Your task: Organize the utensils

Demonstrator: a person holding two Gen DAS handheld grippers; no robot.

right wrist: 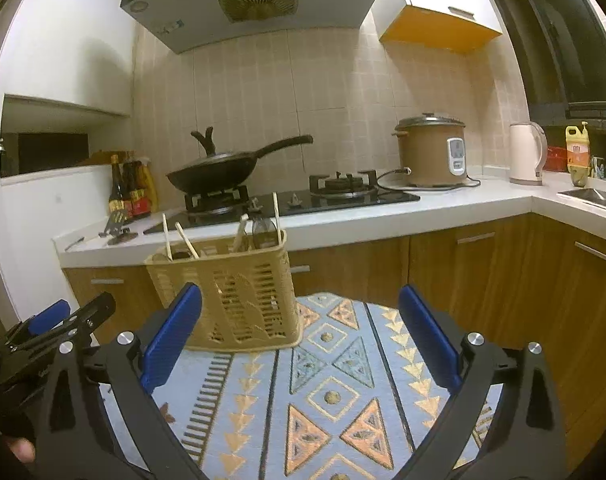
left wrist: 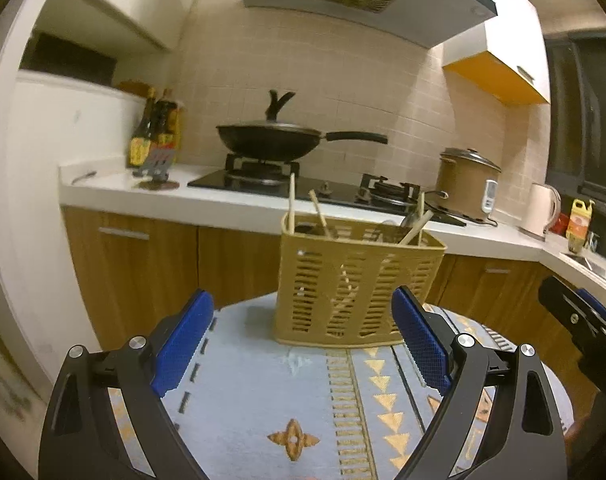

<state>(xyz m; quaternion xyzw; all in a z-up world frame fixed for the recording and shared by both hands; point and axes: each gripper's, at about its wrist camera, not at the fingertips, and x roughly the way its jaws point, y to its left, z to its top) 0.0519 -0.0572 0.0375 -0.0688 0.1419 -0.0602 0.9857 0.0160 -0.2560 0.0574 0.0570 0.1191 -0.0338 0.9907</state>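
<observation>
Nearest the lens, the left gripper [left wrist: 303, 320] stands with its blue pads [left wrist: 181, 344] spread wide and nothing between them, above a patterned blue tablecloth [left wrist: 263, 400]. Just beyond it, at the far edge of the cloth, sits a tan slotted utensil basket [left wrist: 355, 280]; pale chopsticks [left wrist: 292, 200] stick up at its left end, another one leans out at its right end, and a dark utensil lies low inside, too dim to name. To the right, the right gripper [right wrist: 301, 316] is likewise wide apart and empty, with the basket just past its left pad. Behind, on the counter from left to right: sauce bottles [right wrist: 129, 188], a lidded black wok [right wrist: 219, 172] on the stove, a brown rice cooker [right wrist: 433, 152] and a pale kettle [right wrist: 525, 154].
</observation>
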